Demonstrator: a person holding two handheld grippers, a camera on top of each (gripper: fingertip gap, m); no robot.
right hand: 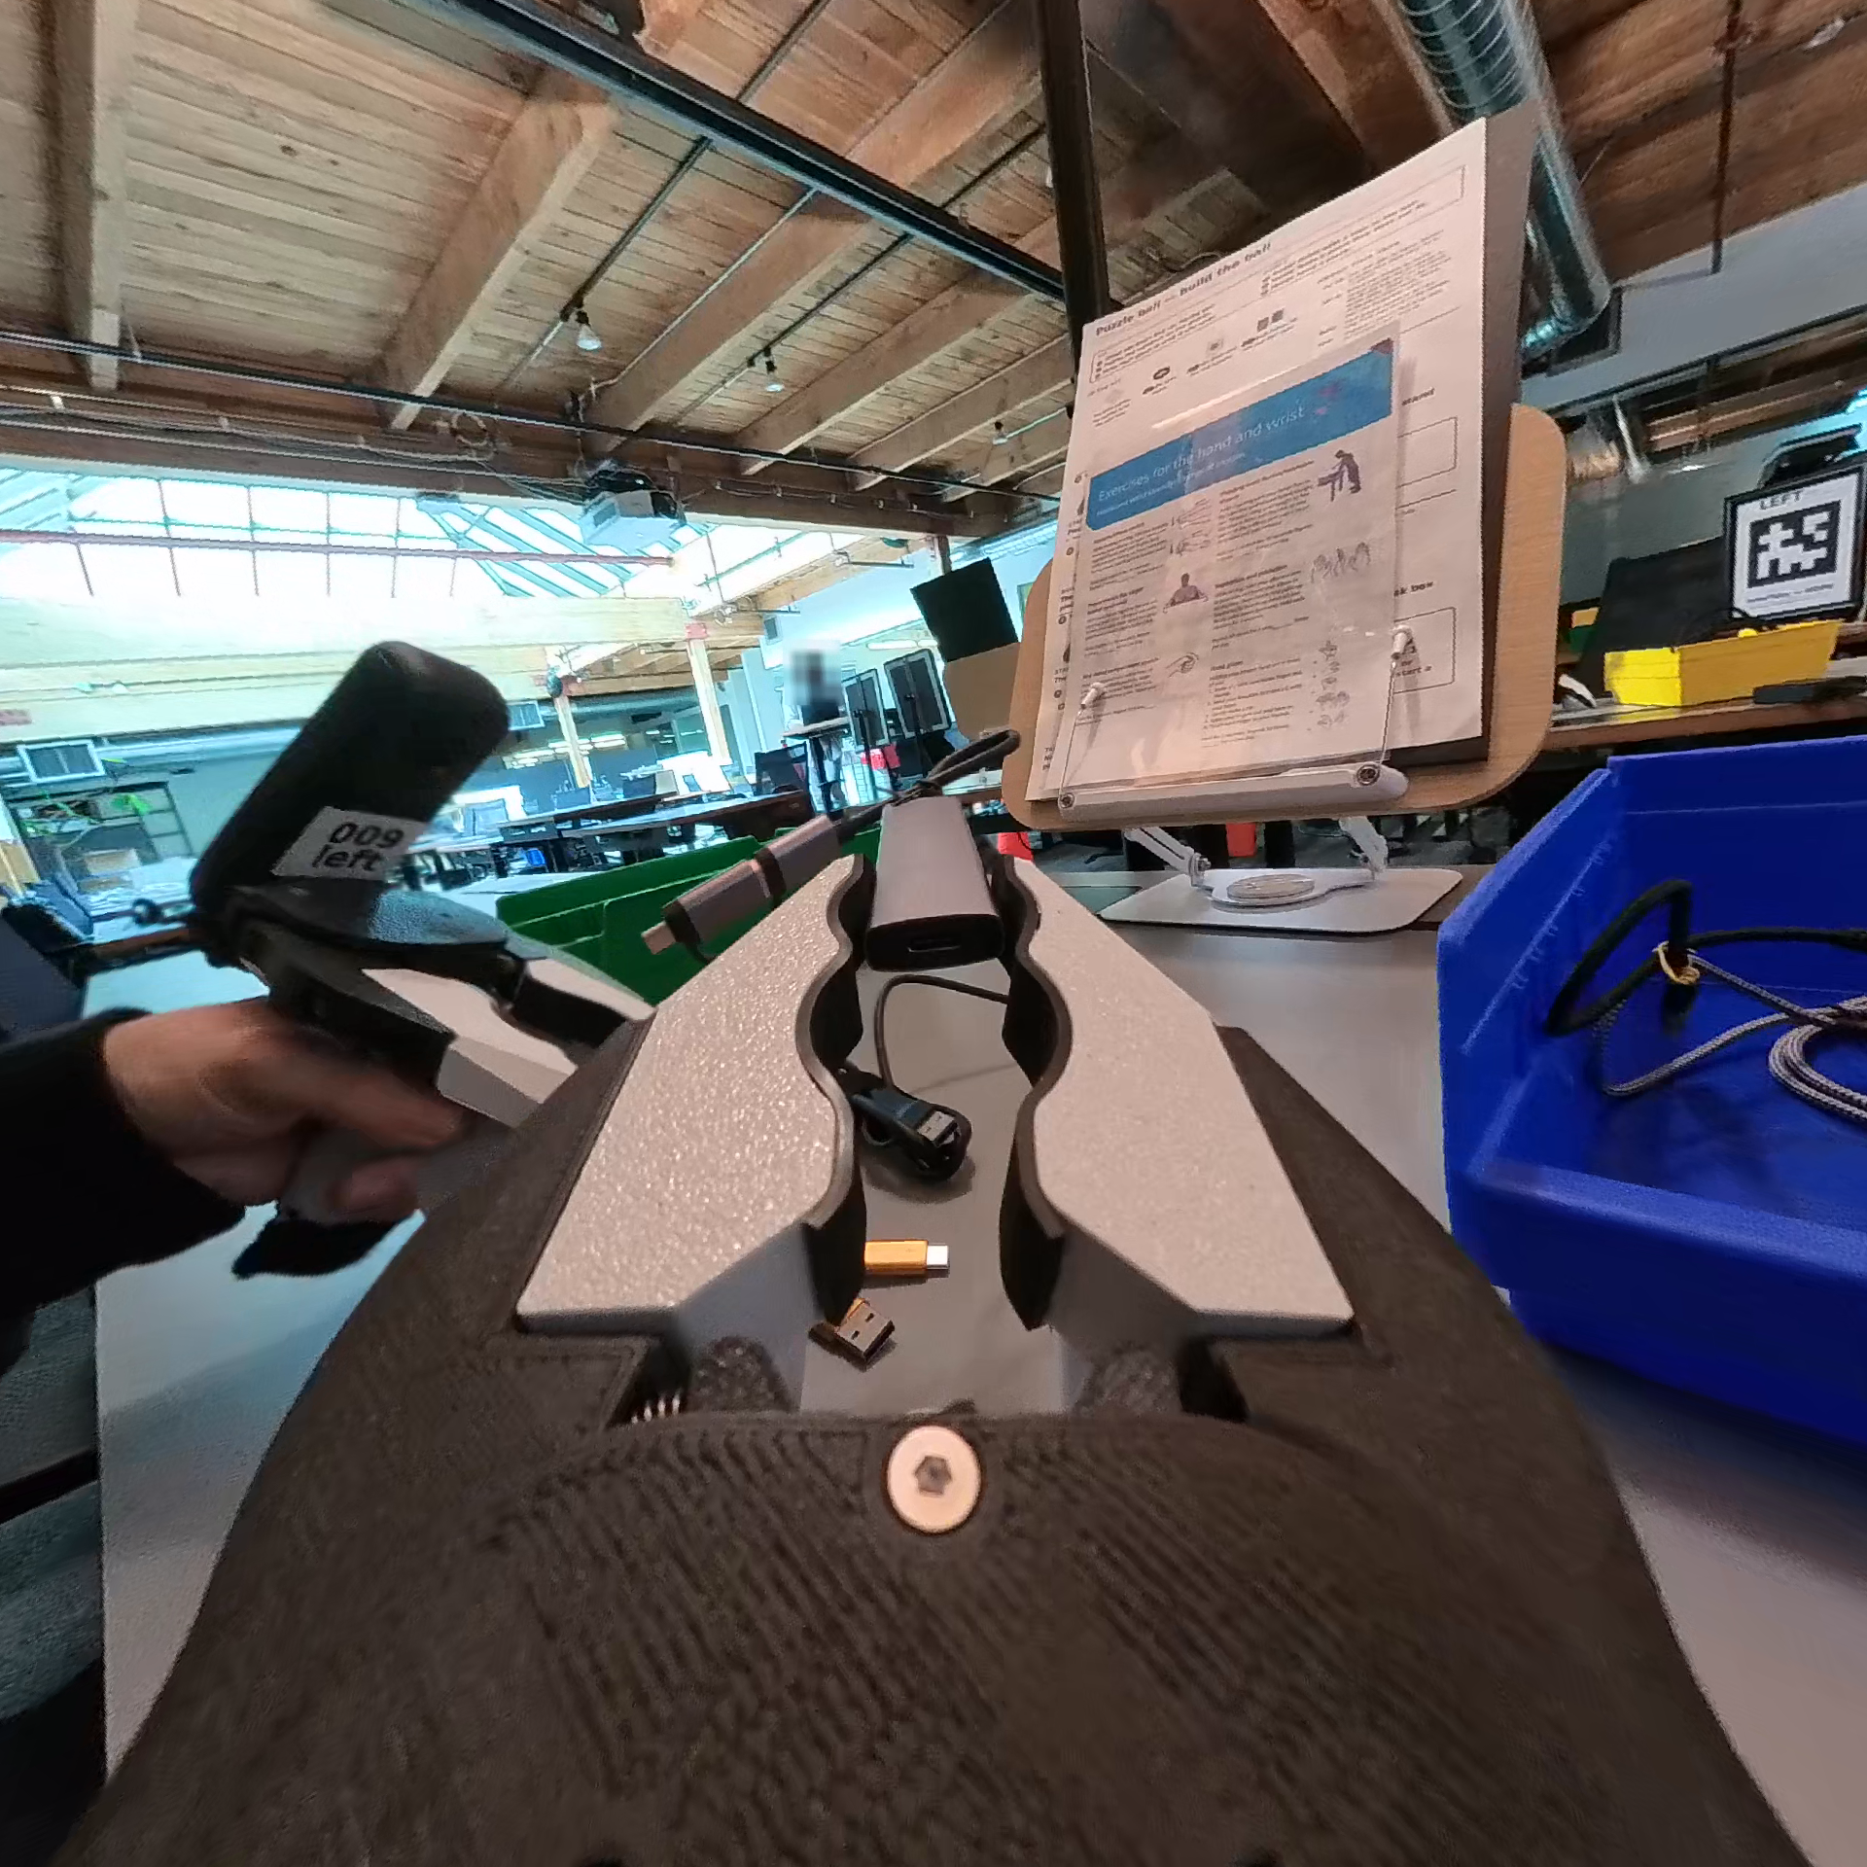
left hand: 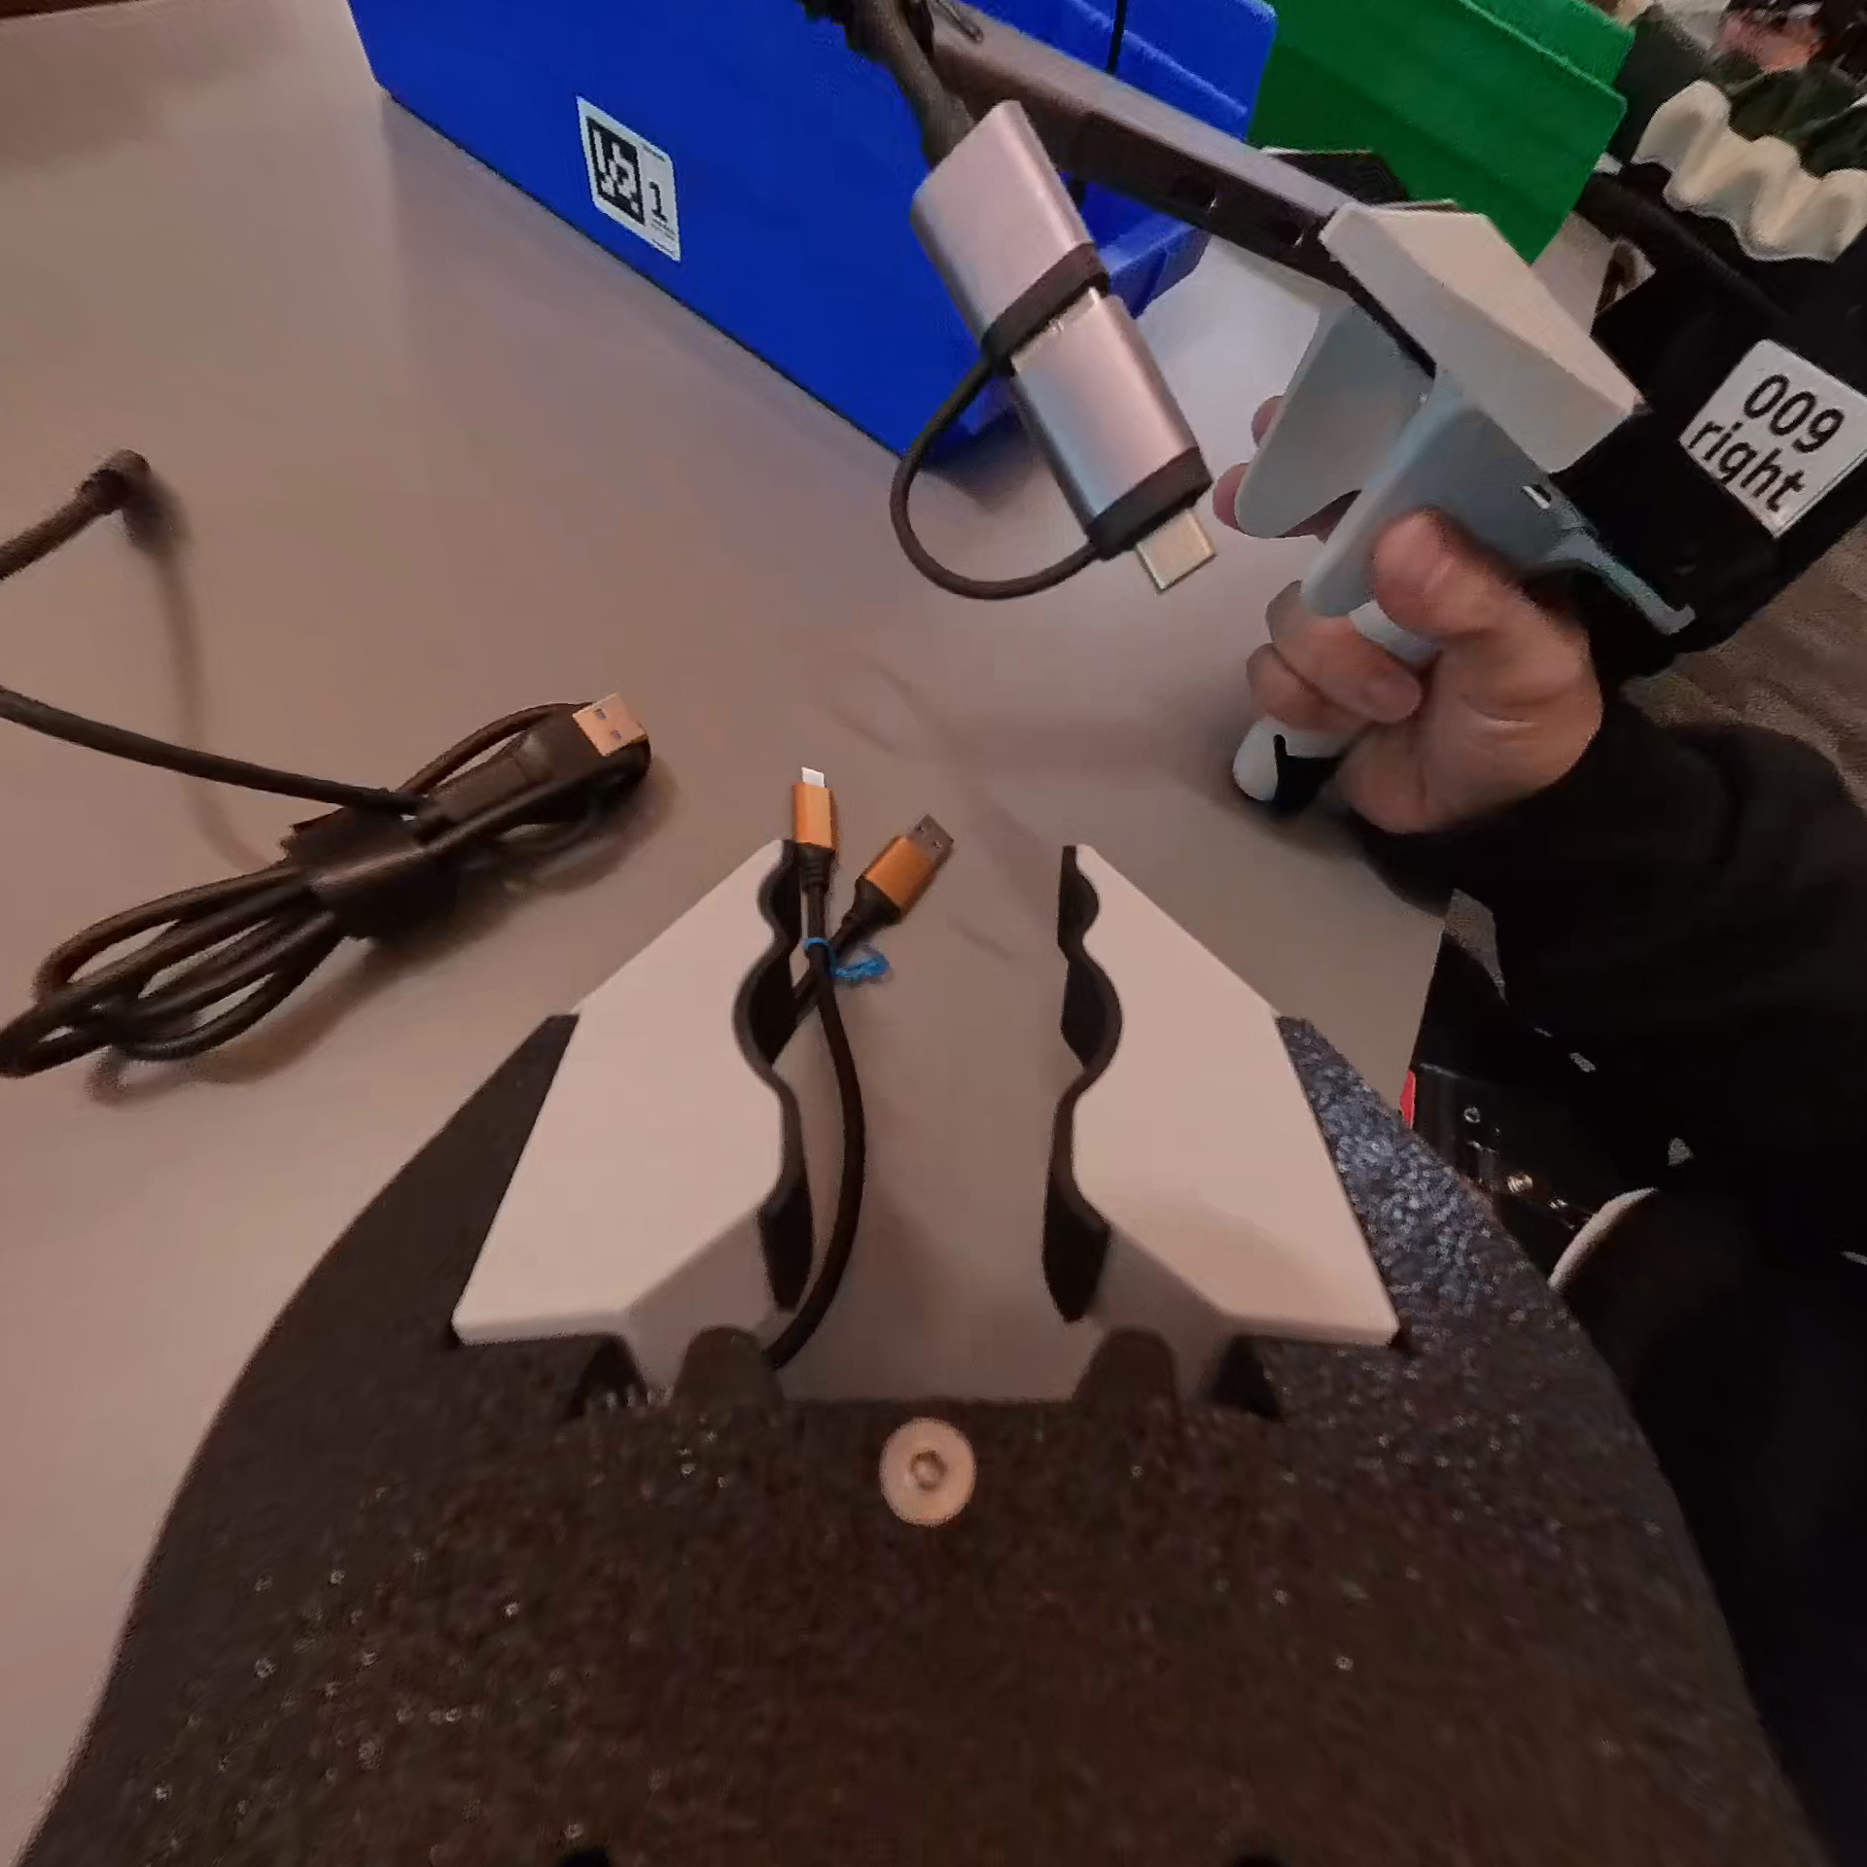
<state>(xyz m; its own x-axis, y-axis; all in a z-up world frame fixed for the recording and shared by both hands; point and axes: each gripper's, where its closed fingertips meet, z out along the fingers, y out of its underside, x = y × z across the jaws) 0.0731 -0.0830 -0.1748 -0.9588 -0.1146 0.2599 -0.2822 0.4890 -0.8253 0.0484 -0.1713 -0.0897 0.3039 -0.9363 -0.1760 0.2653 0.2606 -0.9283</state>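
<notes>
Right hand-held gripper (right hand: 929, 899) clamped on grey metal adapter hub (right hand: 927, 889), held above grey desk (left hand: 404, 505). Left hand-held gripper (left hand: 924, 859) spread apart over black orange-tipped cable (left hand: 839, 1061).

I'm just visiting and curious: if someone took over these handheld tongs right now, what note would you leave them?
Right tongs: shut on a grey adapter, held in the air above the table, its short lead dangling.
Left tongs: open, low over the table; an orange-tipped cable lies between the fingers, close to one.
A bundled black cable lies on the table nearby. The blue bin behind holds other cables.
</notes>
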